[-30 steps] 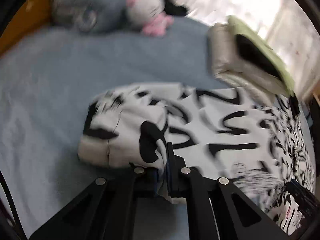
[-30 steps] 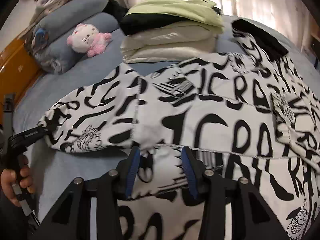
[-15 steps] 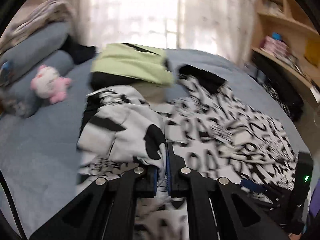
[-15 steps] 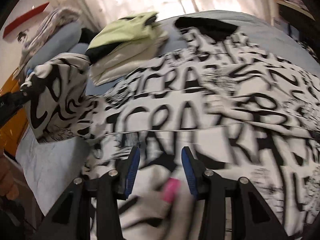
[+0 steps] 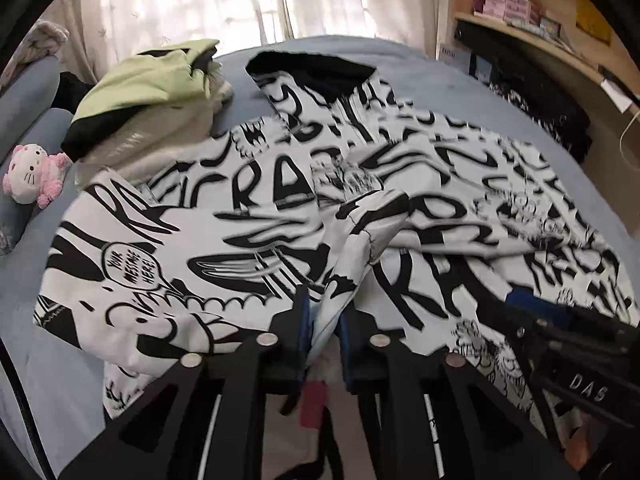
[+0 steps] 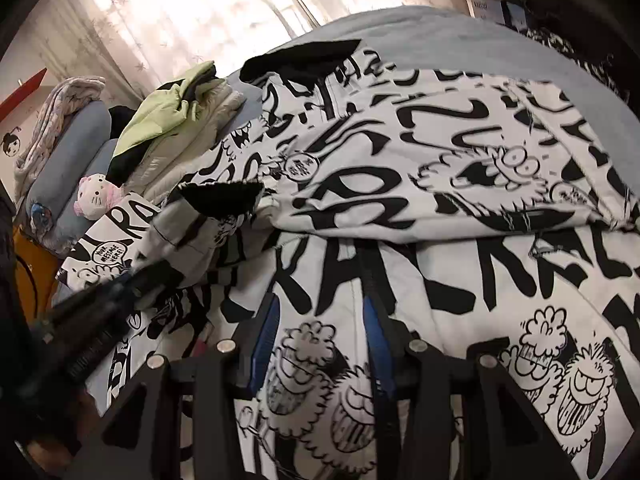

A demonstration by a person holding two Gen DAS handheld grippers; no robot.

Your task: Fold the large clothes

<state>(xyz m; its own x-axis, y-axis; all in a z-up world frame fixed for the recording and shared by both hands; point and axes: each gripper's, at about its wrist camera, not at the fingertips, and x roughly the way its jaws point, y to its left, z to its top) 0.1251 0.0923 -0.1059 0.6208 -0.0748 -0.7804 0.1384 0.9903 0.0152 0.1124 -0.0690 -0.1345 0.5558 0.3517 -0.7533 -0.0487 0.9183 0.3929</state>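
Lying spread across the blue bed (image 5: pixel 420 76) is one large white garment (image 5: pixel 248 216) printed with bold black graffiti letters and cartoons, its long axis running left to right. One sleeve, with a black cuff (image 6: pixel 220 198), is pinched in the narrow left tongs (image 5: pixel 324 320). The right tongs (image 6: pixel 320 320) gape wide over flat cloth, gripping nothing. Behind sit one folded green-topped stack (image 5: pixel 148 80) and one pink plush toy (image 5: pixel 32 172).

Bright curtained window (image 5: pixel 224 4), blue bed (image 5: pixel 440 80), wood shelf (image 5: pixel 532 36) rt.
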